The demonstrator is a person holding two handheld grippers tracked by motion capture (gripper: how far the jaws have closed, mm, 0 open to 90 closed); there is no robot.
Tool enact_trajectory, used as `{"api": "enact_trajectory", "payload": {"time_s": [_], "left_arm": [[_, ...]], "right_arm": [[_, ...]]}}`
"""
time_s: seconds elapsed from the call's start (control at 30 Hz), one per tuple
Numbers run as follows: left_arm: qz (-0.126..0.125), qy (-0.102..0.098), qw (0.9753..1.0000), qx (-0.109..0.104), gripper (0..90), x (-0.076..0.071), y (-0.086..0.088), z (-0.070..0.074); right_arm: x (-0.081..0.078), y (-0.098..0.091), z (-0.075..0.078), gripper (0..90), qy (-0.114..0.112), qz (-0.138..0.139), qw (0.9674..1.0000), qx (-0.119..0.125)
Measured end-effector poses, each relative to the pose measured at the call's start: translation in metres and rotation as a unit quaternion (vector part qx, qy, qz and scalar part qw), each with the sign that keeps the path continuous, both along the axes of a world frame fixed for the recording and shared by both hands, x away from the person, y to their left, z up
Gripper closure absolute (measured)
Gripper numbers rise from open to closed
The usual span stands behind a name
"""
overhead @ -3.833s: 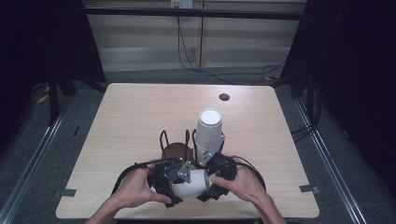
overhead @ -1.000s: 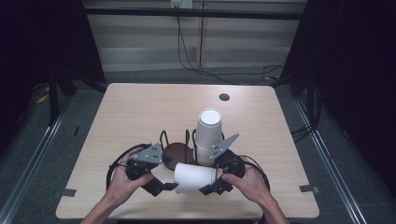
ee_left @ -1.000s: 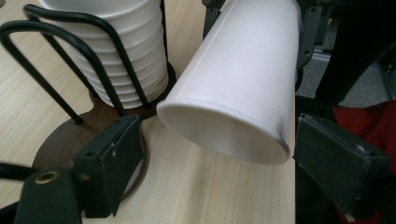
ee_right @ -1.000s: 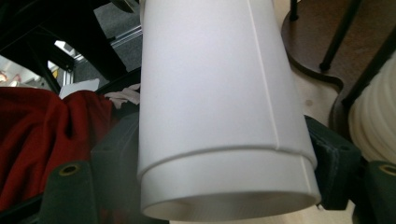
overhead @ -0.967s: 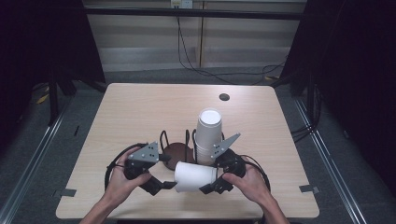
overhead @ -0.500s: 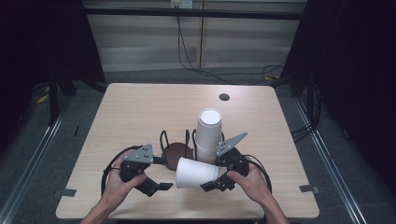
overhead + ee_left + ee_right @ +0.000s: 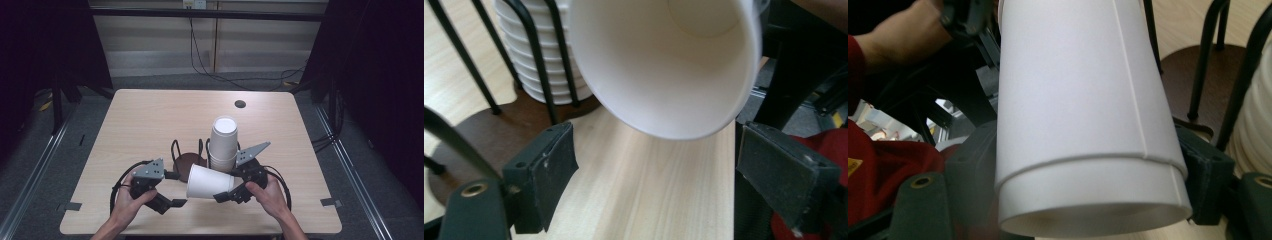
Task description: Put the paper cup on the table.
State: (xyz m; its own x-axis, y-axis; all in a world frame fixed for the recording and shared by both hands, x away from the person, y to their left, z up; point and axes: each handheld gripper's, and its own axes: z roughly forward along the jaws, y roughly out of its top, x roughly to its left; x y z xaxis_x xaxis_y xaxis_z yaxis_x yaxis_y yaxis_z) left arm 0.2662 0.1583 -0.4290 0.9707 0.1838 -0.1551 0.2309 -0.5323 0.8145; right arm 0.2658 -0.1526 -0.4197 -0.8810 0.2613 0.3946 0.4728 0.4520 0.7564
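Single white paper cup (image 7: 209, 182) lies on its side, clear of the tabletop, near the front edge of the table (image 7: 150, 115). Its narrow base end sits between the jaws of the right gripper (image 7: 231, 192); its wide mouth points toward the person's left. In the right gripper view the cup (image 7: 1083, 115) runs along the jaws, both pads pressed against its lower wall: a firm clamp on the cup.

Left gripper (image 7: 175, 202) rests just beside the cup's mouth, apart from it. In the left gripper view its two black pads (image 7: 546, 167) stand well apart with bare table between them; the cup's open mouth (image 7: 664, 65) hangs above and ahead, touching neither pad. Jaws part open, holding nothing.

Behind the held cup: a stack of white cups (image 7: 223, 142), upside down, upright in a black wire holder (image 7: 176, 149) on a round dark brown base (image 7: 185, 165). The stack stands on the right part of the base, just beside the right gripper's grey plate (image 7: 252, 151).

Farther back on the table, a small dark round spot (image 7: 240, 104), well apart from everything else. Cables loop from both grippers along the front edge.
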Motion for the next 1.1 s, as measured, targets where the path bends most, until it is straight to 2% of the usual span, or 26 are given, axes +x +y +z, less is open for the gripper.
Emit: {"api": "enact_trajectory", "payload": {"time_s": [0.27,0.3,0.33,0.4,0.43,0.47,0.57,0.7,0.83,0.9,0.97,1.1], "left_arm": [[-0.005,0.0,0.9999,-0.012,15.5,-0.006,-0.008,-0.001],[0.0,0.004,0.9997,-0.026,15.5,-0.006,-0.007,0.0],[0.0,0.004,0.9997,-0.026,15.5,-0.006,-0.007,0.0],[0.002,0.011,0.999,-0.044,15.5,-0.006,-0.005,0.0],[0.003,0.016,0.9983,-0.056,15.6,-0.006,-0.004,0.001],[0.004,0.022,0.9974,-0.069,15.6,-0.006,-0.003,0.001],[0.015,0.017,0.9949,-0.098,15.6,-0.006,0.0,0.003],[0.027,0.019,0.9921,-0.121,15.2,-0.004,0.001,0.005],[0.025,0.015,0.9929,-0.115,14.9,-0.003,0.0,0.007],[0.026,-0.007,0.9926,-0.119,14.6,-0.004,0.0,0.009],[0.022,-0.007,0.9928,-0.118,13.4,-0.003,-0.002,0.011],[0.023,-0.014,0.9929,-0.116,5.4,-0.003,-0.006,0.012]], "right_arm": [[-0.001,-0.002,0.001,24.0,-0.013,-0.002,0.9995,0.027],[-0.002,-0.003,0.002,24.0,-0.017,-0.001,0.9993,0.034],[-0.002,-0.003,0.002,24.0,-0.017,-0.001,0.9993,0.034],[-0.003,-0.003,0.003,24.1,-0.023,0.002,0.9987,0.044],[-0.004,-0.003,0.004,24.0,-0.033,0.003,0.9981,0.053],[-0.004,-0.003,0.004,24.0,-0.033,0.003,0.9981,0.053],[-0.005,-0.003,0.006,24.0,-0.04,0.007,0.9976,0.057],[-0.004,0.0,0.004,24.0,-0.035,0.013,0.9978,0.056],[-0.002,0.002,0.001,24.0,-0.032,0.015,0.9981,0.051],[-0.002,0.002,0.001,24.1,-0.031,0.016,0.9981,0.05],[-0.002,0.001,0.001,24.1,-0.031,0.017,0.9979,0.054],[-0.003,0.003,0.001,24.1,-0.028,0.026,0.9977,0.055]]}}
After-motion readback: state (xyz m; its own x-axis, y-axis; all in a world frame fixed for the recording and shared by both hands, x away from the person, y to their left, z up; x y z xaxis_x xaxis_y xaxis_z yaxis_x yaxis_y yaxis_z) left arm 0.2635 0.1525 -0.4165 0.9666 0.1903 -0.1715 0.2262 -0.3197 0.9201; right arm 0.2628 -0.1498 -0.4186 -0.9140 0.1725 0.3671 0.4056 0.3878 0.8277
